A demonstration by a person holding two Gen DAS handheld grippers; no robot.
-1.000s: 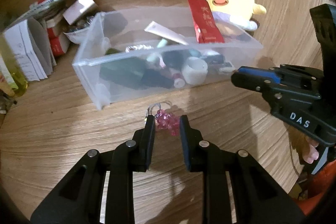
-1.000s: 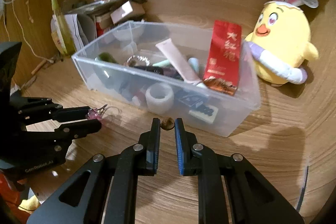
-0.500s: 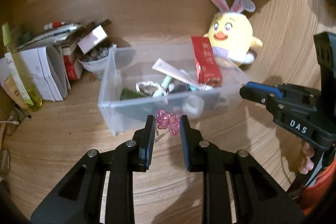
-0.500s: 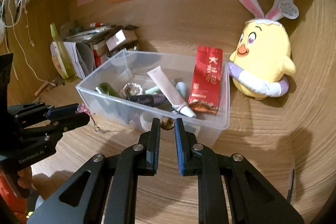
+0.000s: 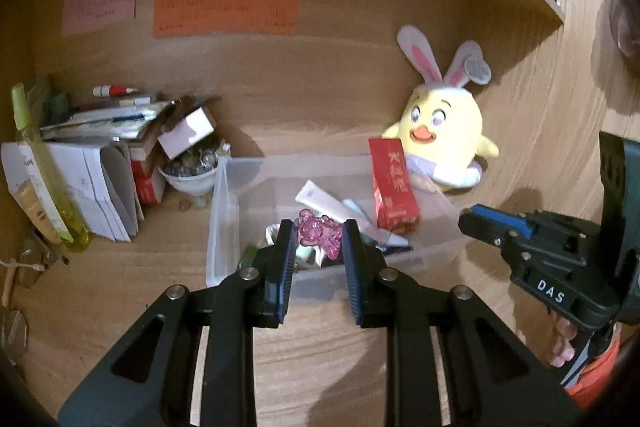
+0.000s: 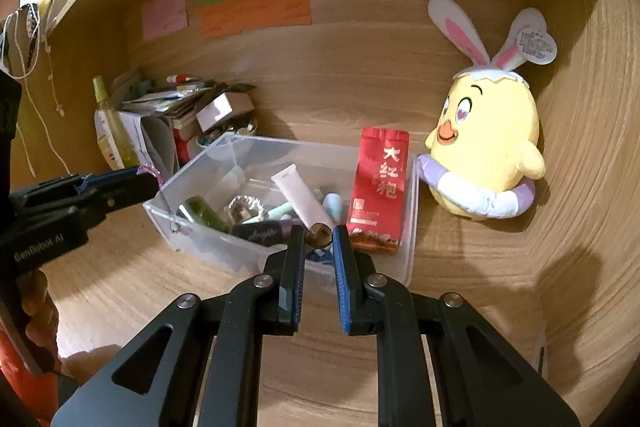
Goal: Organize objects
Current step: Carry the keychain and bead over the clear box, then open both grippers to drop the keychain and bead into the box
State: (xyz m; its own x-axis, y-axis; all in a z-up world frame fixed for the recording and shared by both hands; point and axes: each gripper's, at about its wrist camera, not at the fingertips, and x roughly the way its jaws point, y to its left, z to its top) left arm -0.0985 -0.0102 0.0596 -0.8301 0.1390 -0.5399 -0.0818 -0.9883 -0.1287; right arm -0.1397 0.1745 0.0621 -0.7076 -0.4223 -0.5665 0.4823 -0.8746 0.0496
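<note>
Far left on the desk point(image 6: 500, 267): a stack of papers point(image 5: 92, 183) with a yellow-green bottle point(image 5: 44, 171) leaning in front. Left hand-held gripper point(image 5: 318, 233) pinches a pink bead charm point(image 5: 320, 231), held above the clear plastic bin point(image 6: 200, 231); its thin chain hangs toward the bin's near corner. Bin holds a white tube point(image 6: 300, 195) and a red packet point(image 6: 378, 187) standing at its right end. Right hand-held gripper point(image 6: 318, 237) pinches a small brown round item point(image 6: 319, 231) over the bin's front wall. Yellow chick plush point(image 6: 484, 151) sits just right of the bin.

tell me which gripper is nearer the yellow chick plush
Right. The right gripper sits by the bin's end beside the chick plush; the left gripper is toward the bin's far end.
</note>
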